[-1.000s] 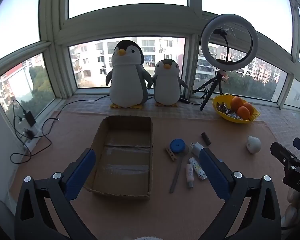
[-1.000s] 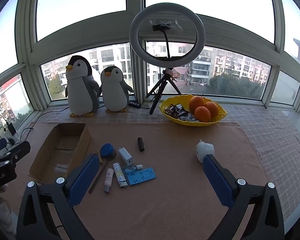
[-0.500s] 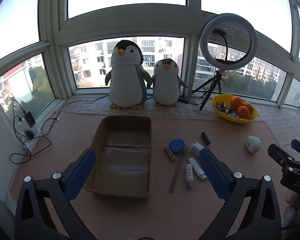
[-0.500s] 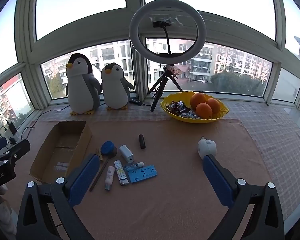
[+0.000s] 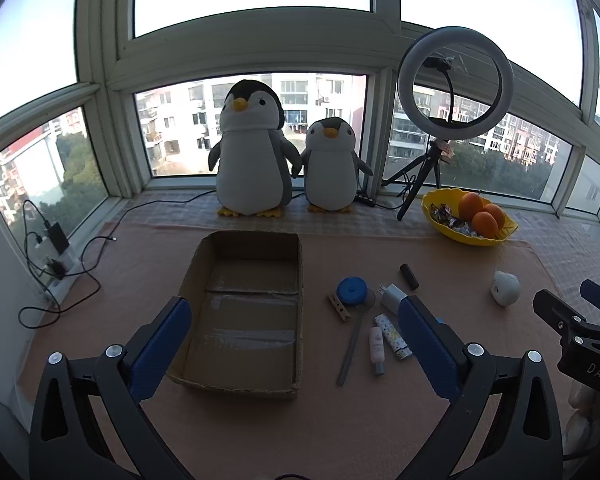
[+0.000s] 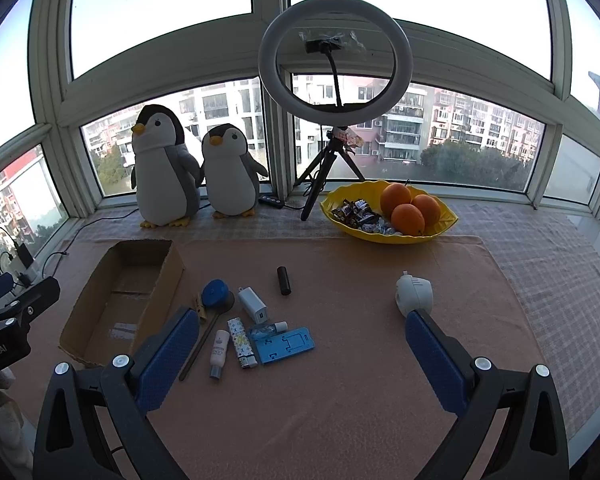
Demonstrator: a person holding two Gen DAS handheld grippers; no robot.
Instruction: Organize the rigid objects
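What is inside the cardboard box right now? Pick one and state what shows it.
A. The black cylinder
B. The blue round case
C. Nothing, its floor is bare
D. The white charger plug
C: the cardboard box shows only its bare floor, while the blue round case, white charger plug and black cylinder all lie on the mat to its right.
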